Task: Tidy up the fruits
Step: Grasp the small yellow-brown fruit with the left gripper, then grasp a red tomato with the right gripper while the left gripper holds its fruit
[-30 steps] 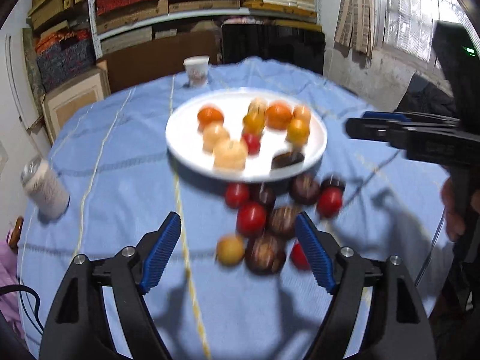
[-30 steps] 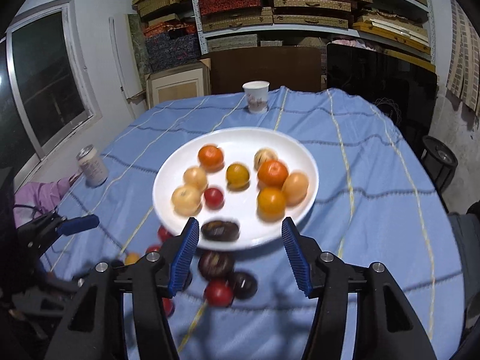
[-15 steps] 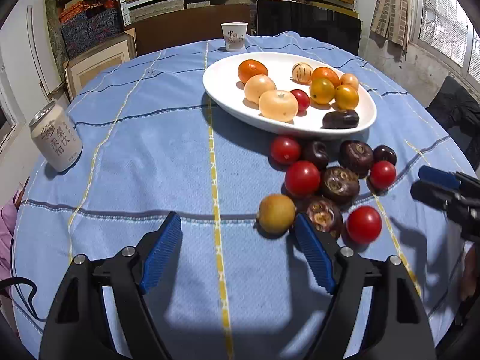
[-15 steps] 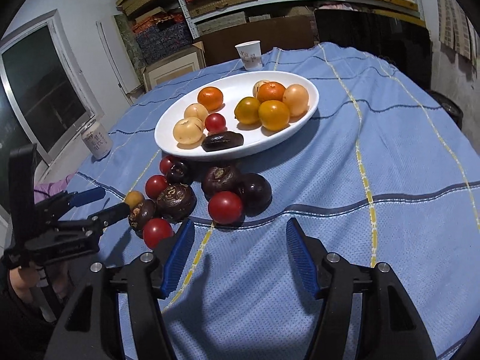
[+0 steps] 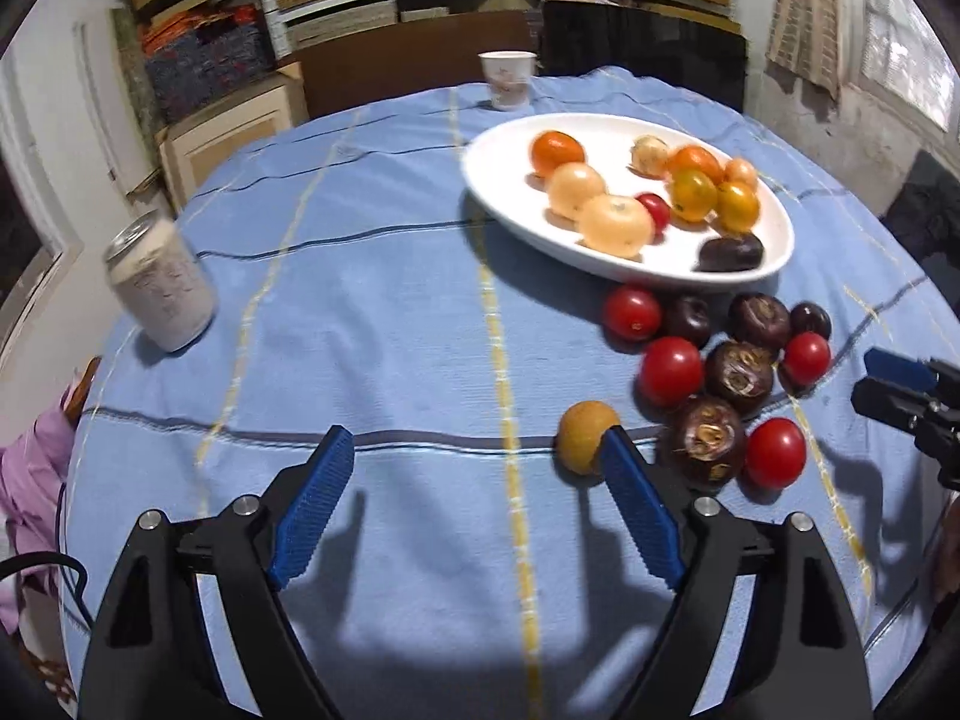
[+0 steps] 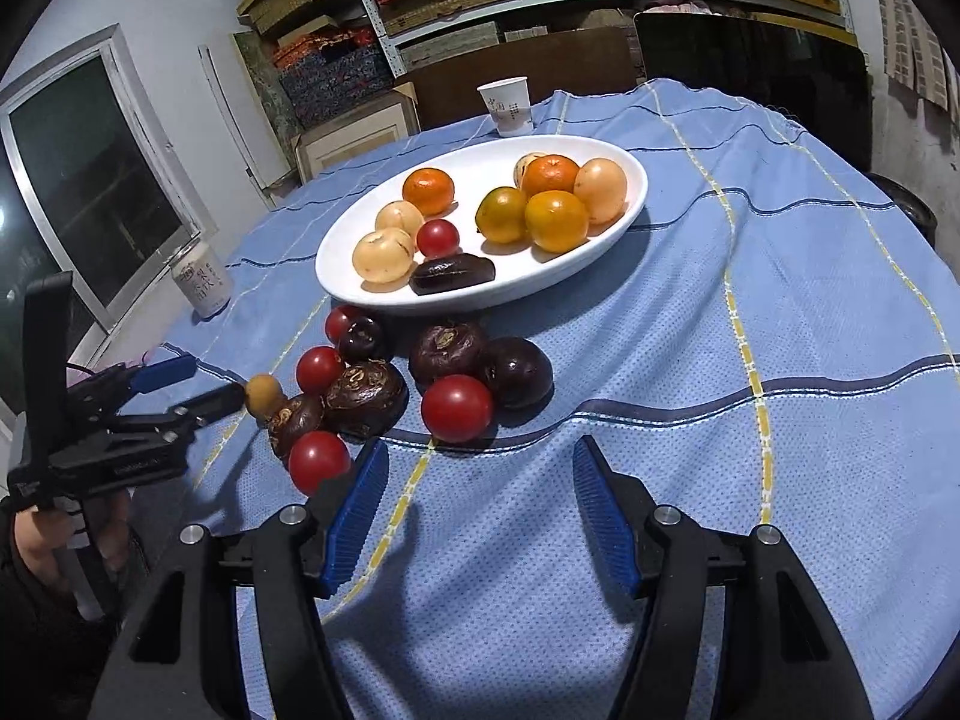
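A white oval plate [image 5: 510,192] [image 6: 630,204] on the blue tablecloth holds several oranges, pale fruits, one red tomato and a dark fruit. In front of it lies a loose cluster of red tomatoes [image 5: 669,371] [image 6: 457,408] and dark brown fruits [image 5: 738,369] [image 6: 366,399]. A small yellow-brown fruit [image 5: 585,444] [image 6: 263,394] lies at the cluster's near-left end. My left gripper [image 5: 474,450] [image 6: 192,384] is open and empty, its right finger just beside the yellow-brown fruit. My right gripper [image 6: 474,459] [image 5: 888,384] is open and empty, low over the cloth just short of the cluster.
A drink can [image 5: 161,288] [image 6: 201,288] stands at the table's left. A paper cup [image 5: 507,79] [image 6: 507,107] stands behind the plate. Shelves of boxes and a dark cabinet stand beyond the table's far edge.
Both grippers came down and back from above the plate toward the table's near side. The left view has swung left, so the cluster now sits to its right. The fruits have not moved.
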`<control>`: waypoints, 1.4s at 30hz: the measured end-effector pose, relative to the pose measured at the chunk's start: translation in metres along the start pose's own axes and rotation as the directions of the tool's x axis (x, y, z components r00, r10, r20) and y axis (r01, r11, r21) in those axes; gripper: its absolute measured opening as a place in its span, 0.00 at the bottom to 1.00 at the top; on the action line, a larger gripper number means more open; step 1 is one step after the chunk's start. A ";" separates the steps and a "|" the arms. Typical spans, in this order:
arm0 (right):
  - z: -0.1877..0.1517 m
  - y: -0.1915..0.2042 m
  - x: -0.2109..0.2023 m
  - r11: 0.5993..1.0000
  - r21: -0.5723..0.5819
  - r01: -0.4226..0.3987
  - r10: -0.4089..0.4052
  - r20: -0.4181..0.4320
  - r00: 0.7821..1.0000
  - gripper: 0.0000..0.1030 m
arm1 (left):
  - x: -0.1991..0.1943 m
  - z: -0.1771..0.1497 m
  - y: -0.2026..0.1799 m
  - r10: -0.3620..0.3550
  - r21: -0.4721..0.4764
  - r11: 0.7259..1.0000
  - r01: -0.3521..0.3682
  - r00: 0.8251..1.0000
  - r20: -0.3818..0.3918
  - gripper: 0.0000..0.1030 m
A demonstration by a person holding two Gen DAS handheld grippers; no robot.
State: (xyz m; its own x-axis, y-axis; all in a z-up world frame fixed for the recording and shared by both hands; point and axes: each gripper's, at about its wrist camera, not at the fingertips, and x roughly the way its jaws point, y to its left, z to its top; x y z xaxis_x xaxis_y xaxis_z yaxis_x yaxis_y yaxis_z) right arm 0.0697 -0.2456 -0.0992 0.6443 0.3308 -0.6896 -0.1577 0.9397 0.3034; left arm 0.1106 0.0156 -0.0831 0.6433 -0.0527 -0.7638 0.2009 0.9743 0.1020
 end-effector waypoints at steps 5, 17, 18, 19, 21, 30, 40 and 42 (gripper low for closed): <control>0.000 -0.001 0.000 1.000 0.004 -0.003 0.003 0.001 1.000 0.63 | -0.011 0.002 -0.002 -0.100 -0.018 0.995 0.100 0.995 0.024 0.79; 0.000 -0.003 -0.001 1.000 0.015 -0.015 0.015 0.001 1.000 0.63 | 0.025 -0.004 -0.028 -0.129 0.034 0.991 0.131 0.989 -0.072 0.41; 0.000 -0.003 -0.001 1.000 0.016 -0.016 0.016 0.002 1.000 0.63 | 0.024 -0.005 -0.028 -0.131 0.039 0.990 0.134 0.989 -0.070 0.41; 0.000 -0.003 -0.001 1.000 0.016 -0.017 0.017 0.002 1.000 0.63 | 0.022 -0.005 -0.029 -0.134 0.047 0.989 0.137 0.989 -0.068 0.41; 0.000 -0.003 0.000 1.000 0.016 -0.016 0.016 -0.001 1.000 0.63 | 0.024 -0.006 -0.030 -0.141 0.052 0.988 0.145 0.987 -0.076 0.41; 0.000 -0.002 0.000 1.000 0.013 -0.017 0.017 0.000 1.000 0.63 | 0.029 0.004 -0.033 -0.159 0.057 0.985 0.161 0.986 -0.047 0.39; 0.000 0.023 0.004 0.991 -0.122 0.046 -0.049 -0.022 0.999 0.63 | 0.011 0.003 -0.023 -0.183 0.022 0.983 0.182 0.981 0.066 0.24; 0.003 0.030 0.008 0.986 -0.153 0.059 -0.066 -0.037 0.997 0.63 | 0.009 0.002 -0.025 -0.181 0.035 0.983 0.179 0.981 0.070 0.24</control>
State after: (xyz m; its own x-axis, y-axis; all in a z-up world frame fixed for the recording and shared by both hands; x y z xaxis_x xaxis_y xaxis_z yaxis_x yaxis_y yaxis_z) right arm 0.0724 -0.2149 -0.0942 0.6252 0.2713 -0.7318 -0.2320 0.9599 0.1576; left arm 0.1133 -0.0100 -0.0913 0.6463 -0.2438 -0.7231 0.3387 0.9408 -0.0145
